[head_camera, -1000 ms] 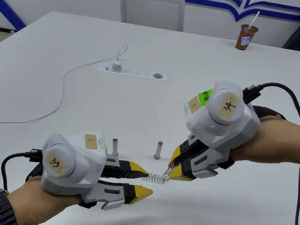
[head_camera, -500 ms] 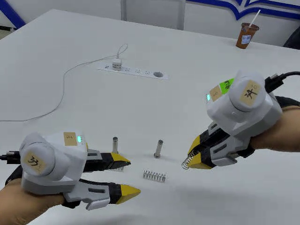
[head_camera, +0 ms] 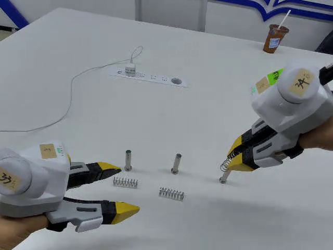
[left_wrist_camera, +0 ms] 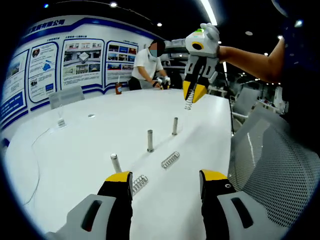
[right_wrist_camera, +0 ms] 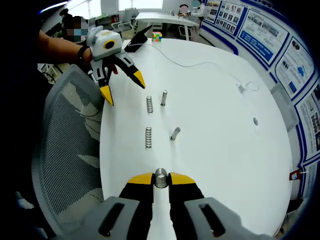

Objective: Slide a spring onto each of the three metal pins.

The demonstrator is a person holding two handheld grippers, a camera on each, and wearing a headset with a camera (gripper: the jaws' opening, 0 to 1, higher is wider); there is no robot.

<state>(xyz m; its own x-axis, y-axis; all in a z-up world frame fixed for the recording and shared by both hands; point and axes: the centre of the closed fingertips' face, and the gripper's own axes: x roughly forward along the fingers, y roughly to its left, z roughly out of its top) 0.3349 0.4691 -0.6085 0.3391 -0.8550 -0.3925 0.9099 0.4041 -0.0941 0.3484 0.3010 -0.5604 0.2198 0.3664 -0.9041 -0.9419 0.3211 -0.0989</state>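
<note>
Now the smooth white table [head_camera: 156, 104] holds a shiny round middle pin [head_camera: 176, 163], standing straight up. Left of it, the left gripper [head_camera: 127, 188] is spread wide and holds nothing. Right of it, the right gripper [head_camera: 230, 161] pinches a curly wire spring [head_camera: 226, 164]. The spring is tilted, with its low end by the right pin [head_camera: 223, 178]. A loose spring [head_camera: 171, 194] lies flat beside the middle pin, pointing sideways.

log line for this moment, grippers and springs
right gripper: shut on held spring over right pin | left gripper: open | loose springs: on table | left pin, middle pin: bare
</note>
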